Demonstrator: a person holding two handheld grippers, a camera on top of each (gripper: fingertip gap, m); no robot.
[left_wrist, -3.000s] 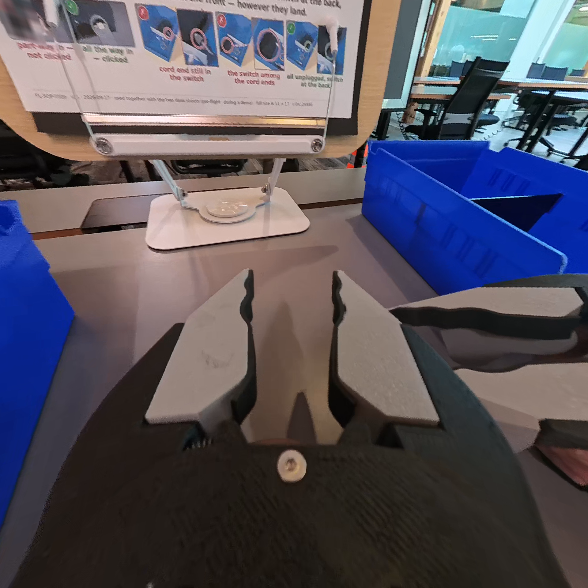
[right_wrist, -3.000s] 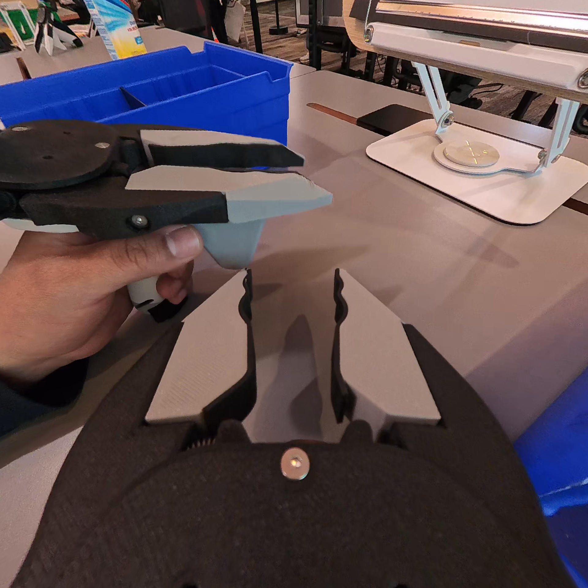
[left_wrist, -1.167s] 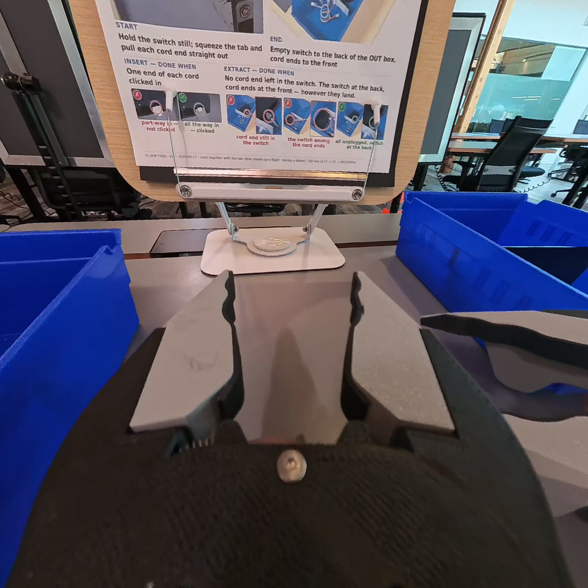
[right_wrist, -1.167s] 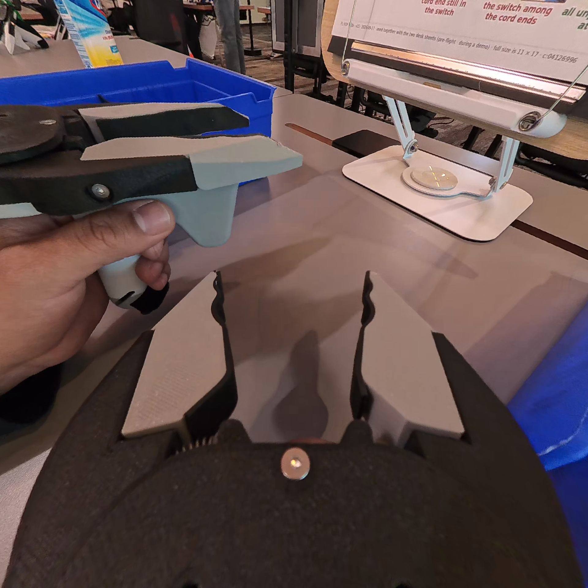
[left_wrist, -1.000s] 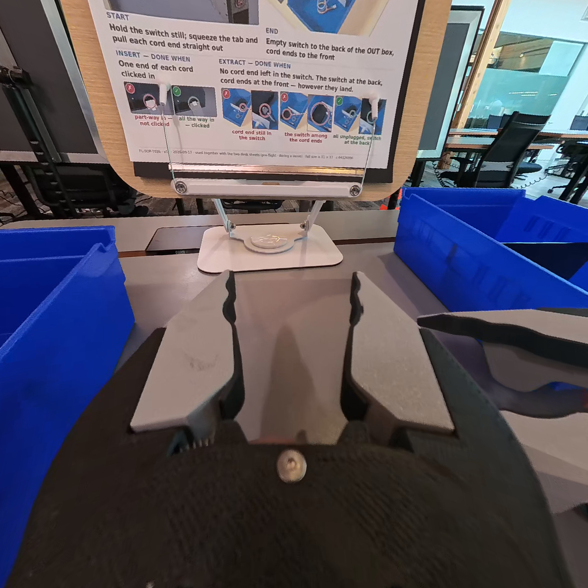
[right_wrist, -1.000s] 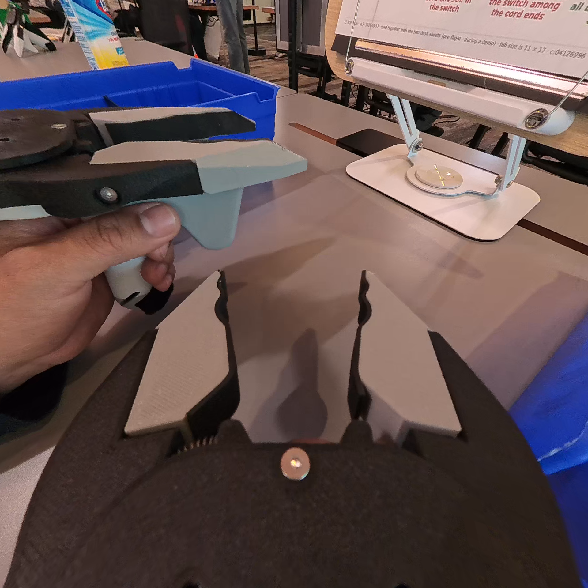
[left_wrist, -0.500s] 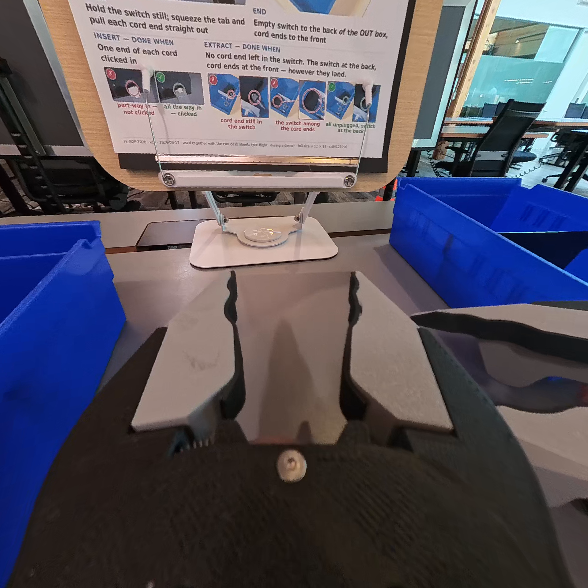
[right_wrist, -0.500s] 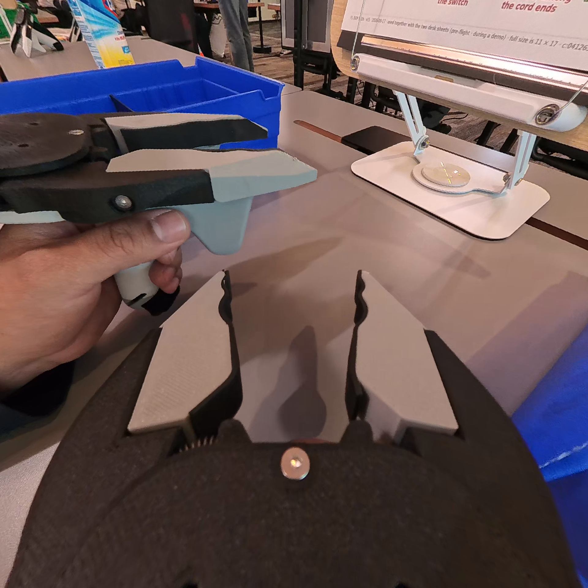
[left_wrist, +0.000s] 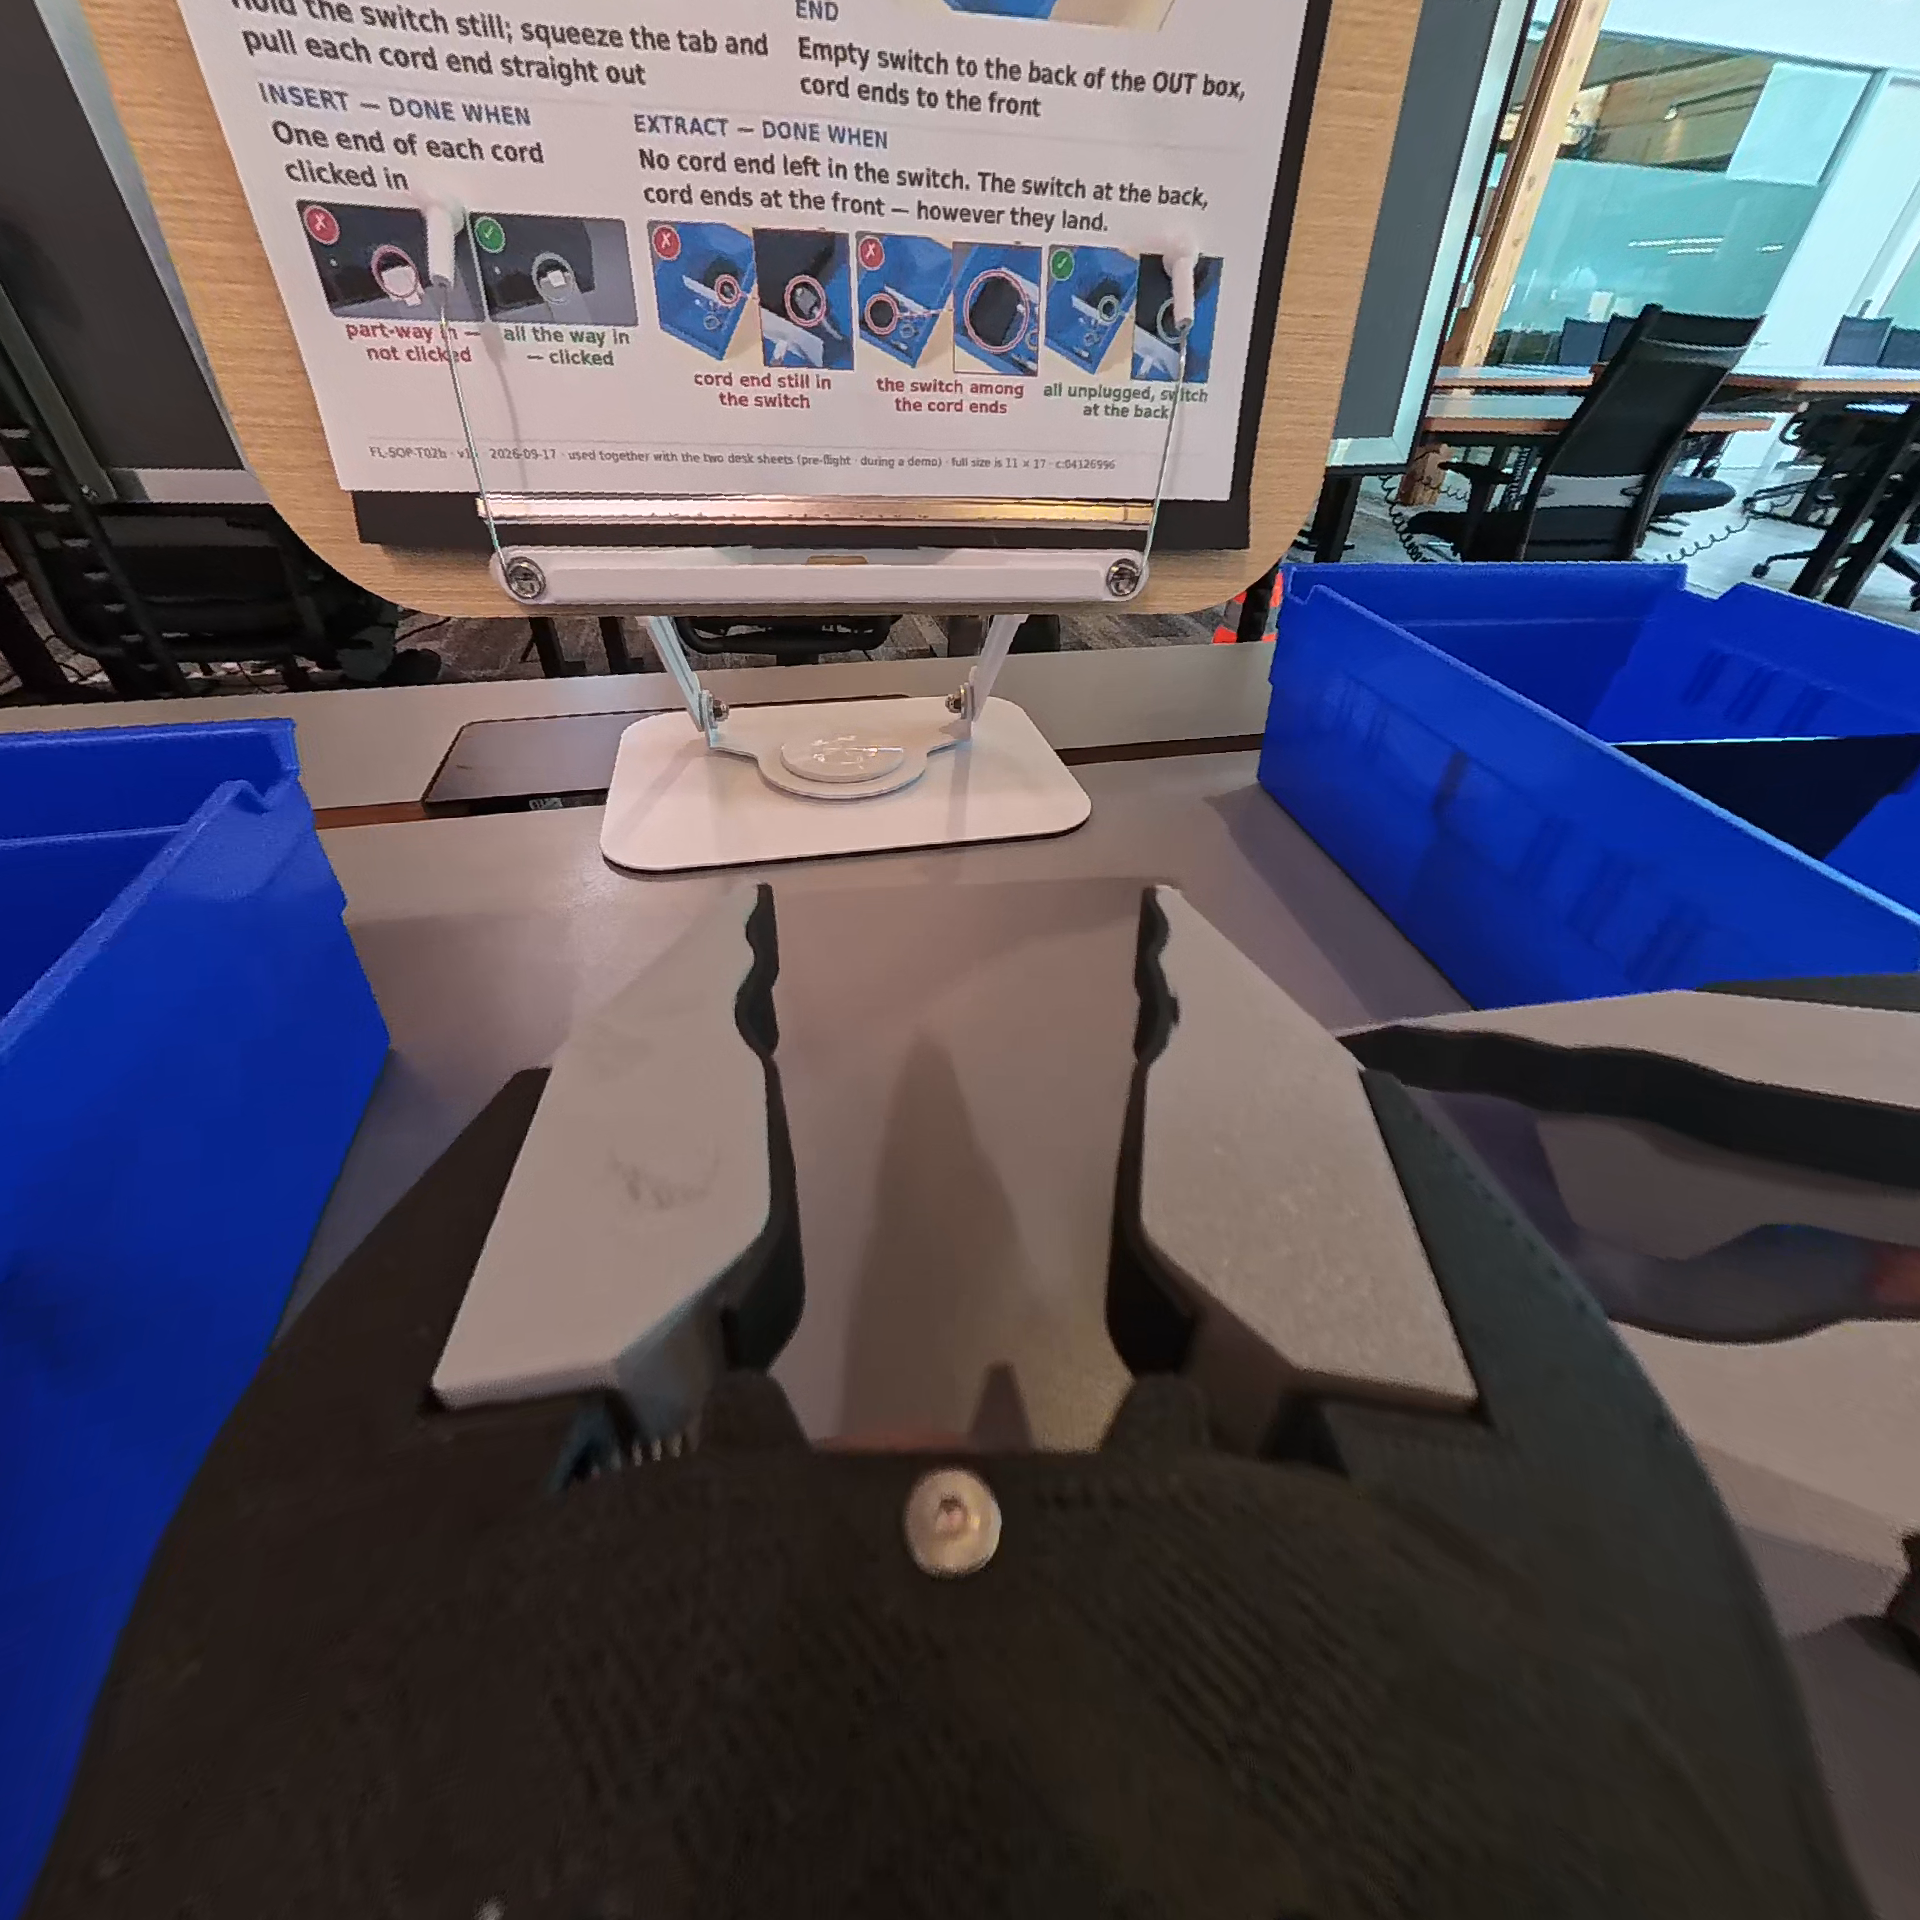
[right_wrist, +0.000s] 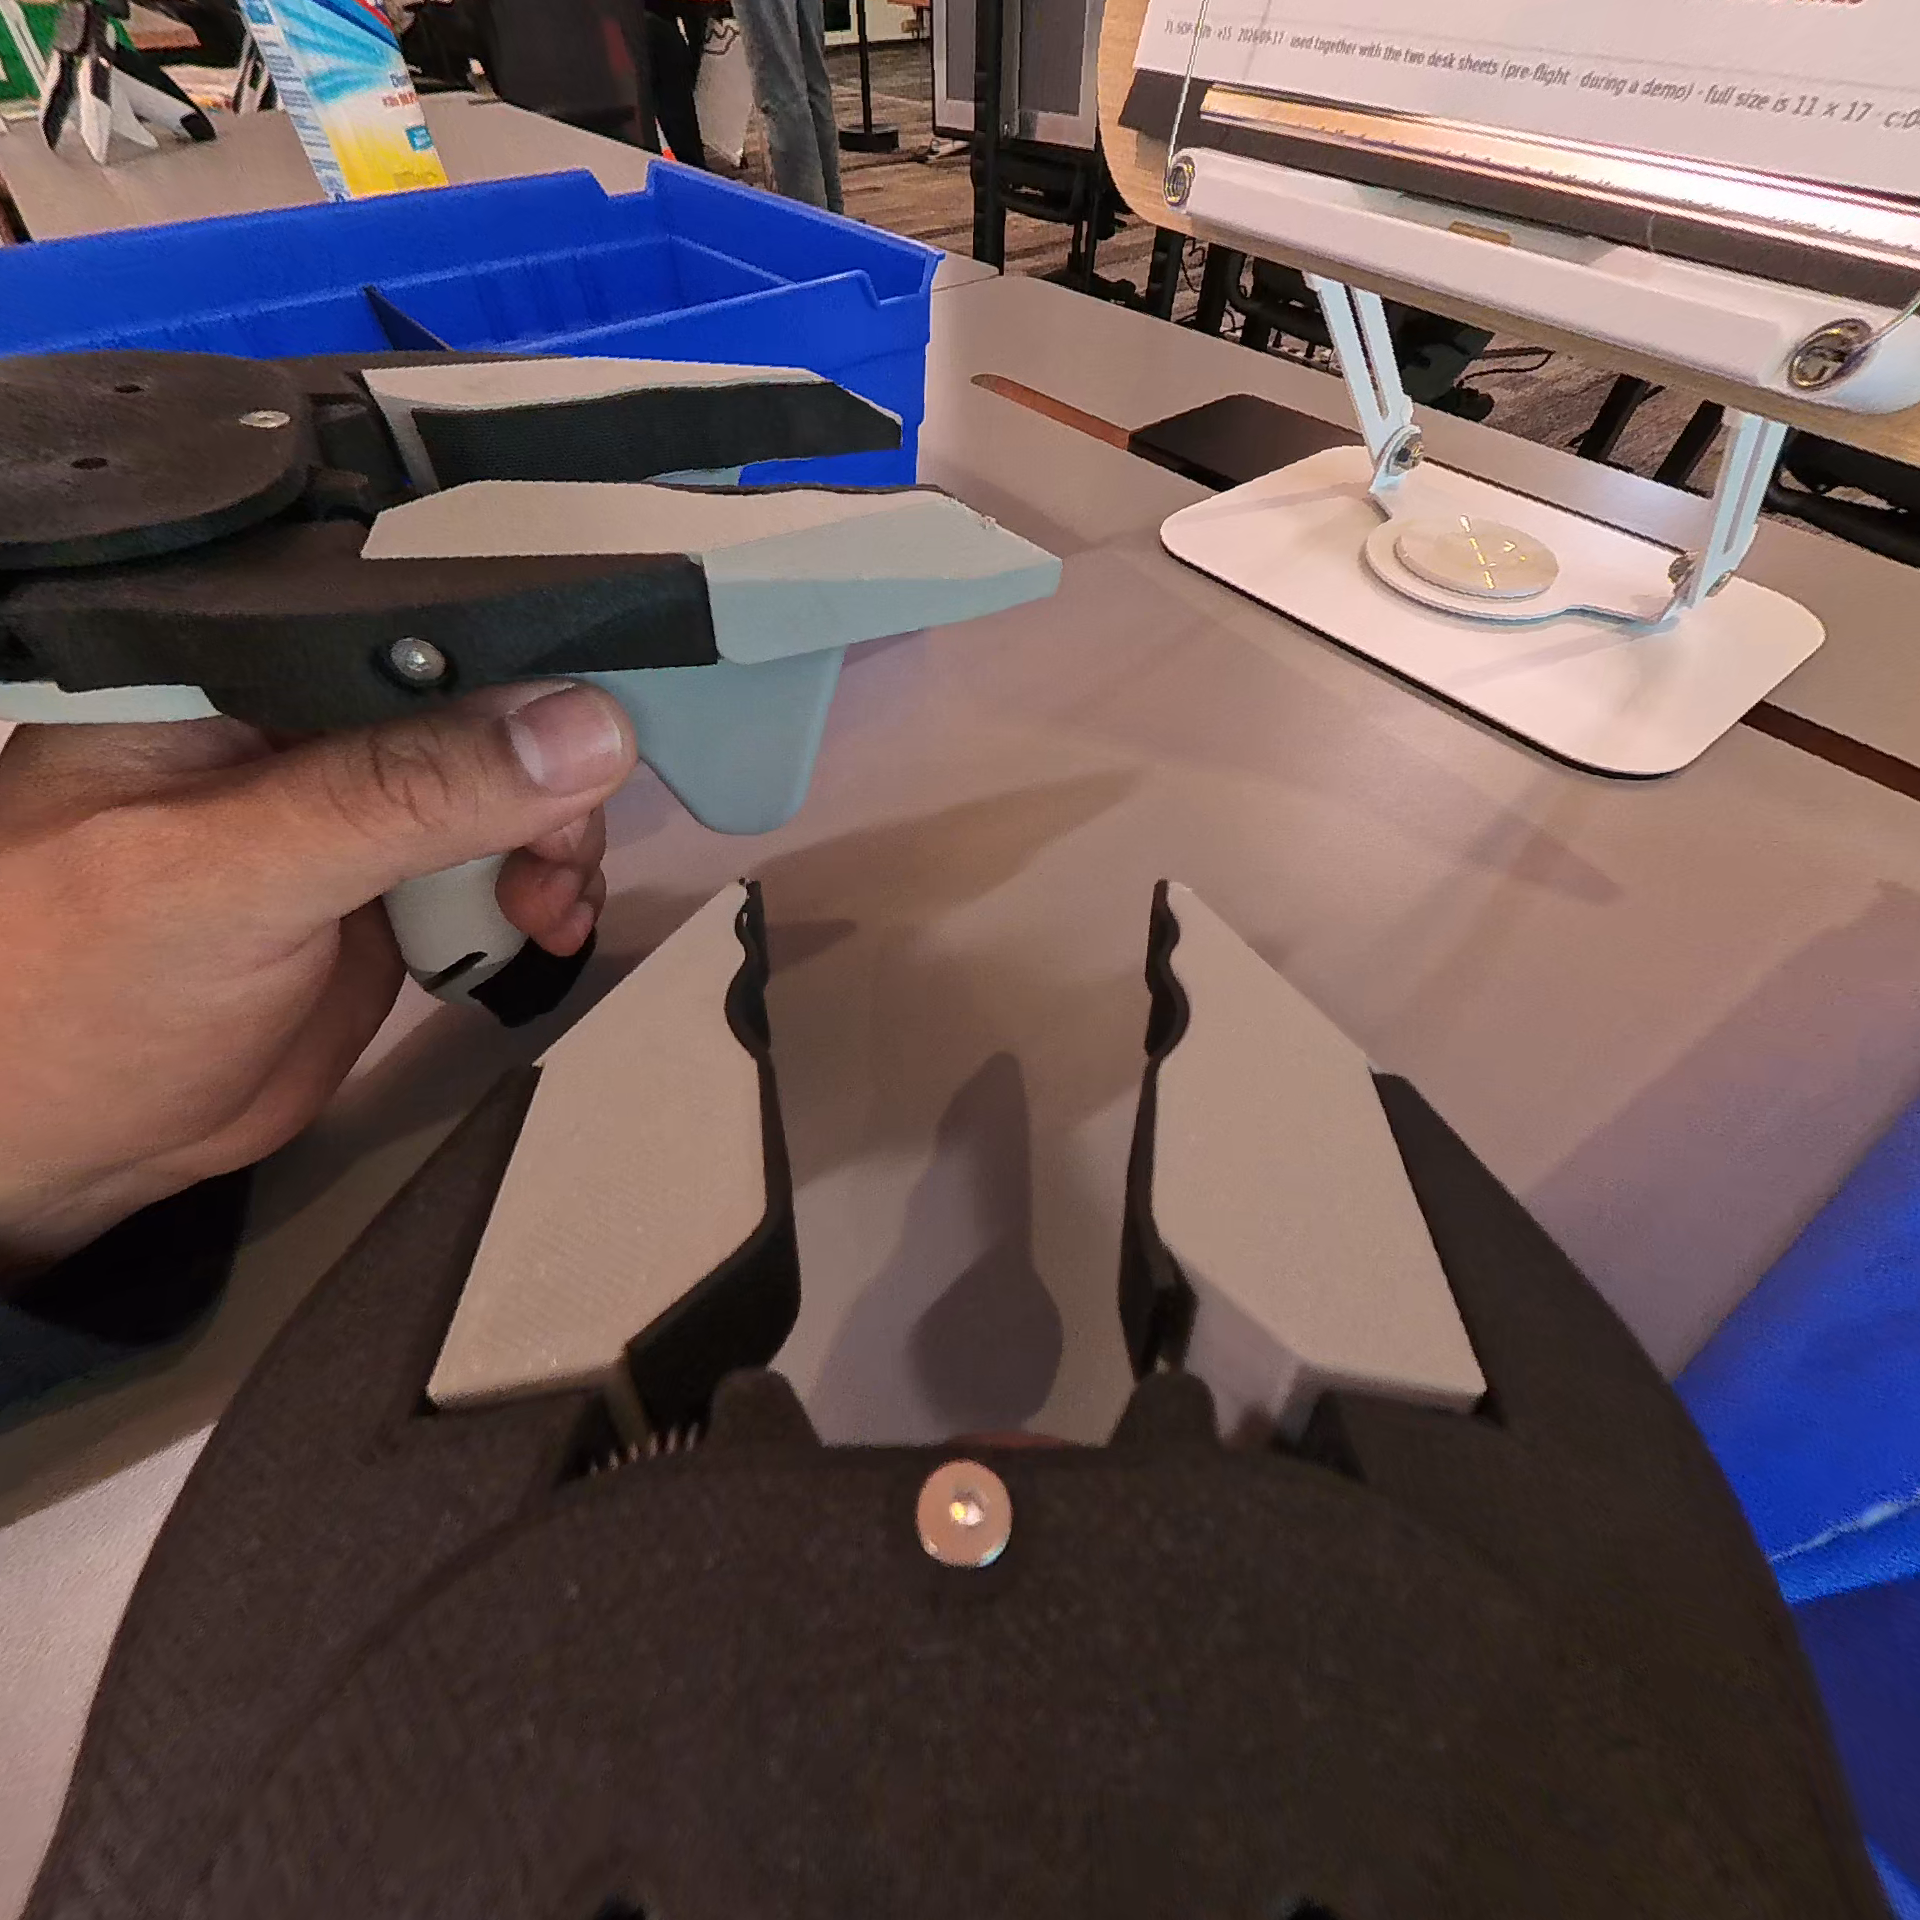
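Observation:
My left gripper (left_wrist: 956, 904) is open and empty, held above the grey table (left_wrist: 935, 997), pointing at the white base of a document stand (left_wrist: 842, 790). My right gripper (right_wrist: 954, 899) is open and empty too, over the same table. The left gripper also shows in the right wrist view (right_wrist: 935, 499), held by a hand (right_wrist: 208, 883), its jaws apart. The right gripper's fingers (left_wrist: 1662, 1070) enter the left wrist view from the right edge. Neither gripper touches anything.
A blue bin (left_wrist: 156, 1039) stands at the left and another blue bin (left_wrist: 1538, 810) at the right. The stand holds a printed instruction sheet (left_wrist: 748, 260) on a wooden board. Office chairs and desks (left_wrist: 1621, 436) lie beyond. A carton (right_wrist: 343, 94) stands behind the left bin.
Both grippers have opened wider than 3 s ago. The left one has pulled back and tilted up, so more of the sheet and the left bin shows. Little moved in the last half second.

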